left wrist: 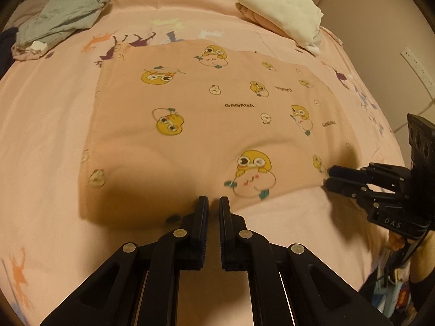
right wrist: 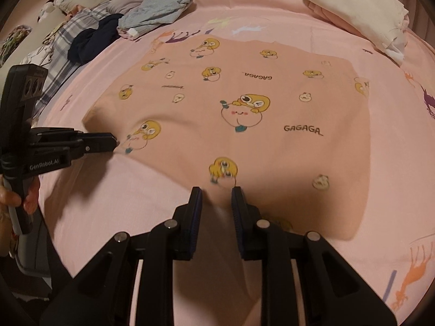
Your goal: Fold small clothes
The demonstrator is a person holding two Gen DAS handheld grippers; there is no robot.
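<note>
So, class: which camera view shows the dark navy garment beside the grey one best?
The right wrist view. There the navy garment lies bunched in plain sight beside the grey garment, at the edge of the pink bedsheet. The left wrist view catches only a dark sliver of it at the frame's left edge.

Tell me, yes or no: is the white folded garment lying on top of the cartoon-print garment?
No: the white folded garment sits apart at the far right of the bed, clear of the cartoon-print garment spread flat in the middle.

Home bedroom: bedsheet (left wrist: 190, 13), strewn clothes (right wrist: 152, 11)
</note>
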